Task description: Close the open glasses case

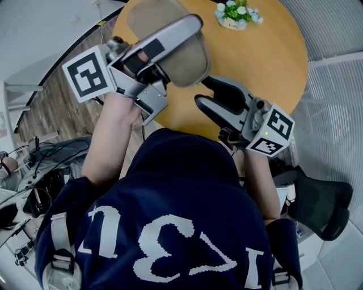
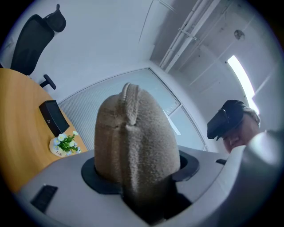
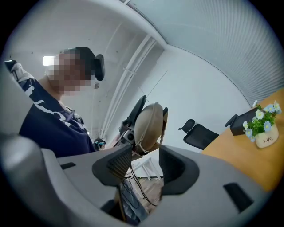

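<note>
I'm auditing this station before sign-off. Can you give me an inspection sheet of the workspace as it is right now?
Surface: round wooden table, light brown top.
Job's things: beige glasses case, held up off the table; its halves look closed together.
Clutter: small flower pot and a black box on the table's far side.
Grippers: left gripper shut on the glasses case; right gripper open, nothing between its jaws.
Cables: tangle of cables on equipment at the person's left.
Surroundings: black office chair at the person's right; wood floor beyond the table.
</note>
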`<act>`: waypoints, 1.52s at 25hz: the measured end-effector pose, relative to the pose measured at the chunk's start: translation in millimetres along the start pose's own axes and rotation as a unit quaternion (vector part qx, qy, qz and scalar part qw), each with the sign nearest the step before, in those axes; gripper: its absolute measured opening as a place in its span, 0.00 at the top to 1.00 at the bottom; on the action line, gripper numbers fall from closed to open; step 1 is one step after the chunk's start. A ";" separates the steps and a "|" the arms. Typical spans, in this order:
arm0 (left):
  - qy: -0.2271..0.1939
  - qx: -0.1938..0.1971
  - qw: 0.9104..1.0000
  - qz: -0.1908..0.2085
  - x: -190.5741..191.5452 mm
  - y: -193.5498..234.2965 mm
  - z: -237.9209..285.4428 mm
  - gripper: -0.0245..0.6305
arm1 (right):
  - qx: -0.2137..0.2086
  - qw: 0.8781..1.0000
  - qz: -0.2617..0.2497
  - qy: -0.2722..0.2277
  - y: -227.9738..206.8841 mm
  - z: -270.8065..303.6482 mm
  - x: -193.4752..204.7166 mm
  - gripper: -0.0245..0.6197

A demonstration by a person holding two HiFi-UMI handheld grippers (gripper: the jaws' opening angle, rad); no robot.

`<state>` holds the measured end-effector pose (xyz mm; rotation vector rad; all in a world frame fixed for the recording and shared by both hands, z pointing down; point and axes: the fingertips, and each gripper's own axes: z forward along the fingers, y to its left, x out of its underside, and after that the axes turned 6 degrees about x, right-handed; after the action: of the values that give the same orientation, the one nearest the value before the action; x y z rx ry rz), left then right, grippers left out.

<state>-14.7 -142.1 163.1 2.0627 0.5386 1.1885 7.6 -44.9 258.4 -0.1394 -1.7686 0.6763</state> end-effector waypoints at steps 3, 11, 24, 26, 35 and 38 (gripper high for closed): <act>0.005 0.003 1.000 0.004 1.0 -3.8 3.8 0.52 | -0.010 1.000 0.013 -0.006 1.1 8.1 -2.4 0.65; 0.012 -0.019 0.999 0.037 -1.3 -0.5 1.9 0.52 | -0.038 0.997 0.071 -0.001 8.8 15.2 -0.2 0.77; -0.029 -0.029 0.998 0.046 -5.8 -1.6 -5.6 0.52 | 0.050 0.999 0.007 -0.007 -2.1 10.9 -8.7 0.92; -0.035 -0.028 0.998 0.041 -6.0 -0.3 -6.6 0.53 | 0.068 0.997 -0.022 -0.001 -2.9 9.6 -9.8 0.93; -0.077 -0.012 0.997 -0.009 -9.7 3.7 -11.4 0.53 | 0.120 0.989 -0.083 -0.017 -1.5 1.7 -18.7 0.93; -0.085 -0.007 0.996 0.001 -12.2 -1.2 -10.2 0.53 | 0.128 0.988 -0.075 -0.036 -2.6 0.3 -24.7 0.93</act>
<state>-29.6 -145.5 158.5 2.1279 0.4452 1.0045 15.7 -57.7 238.8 0.1945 -1.7237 0.7994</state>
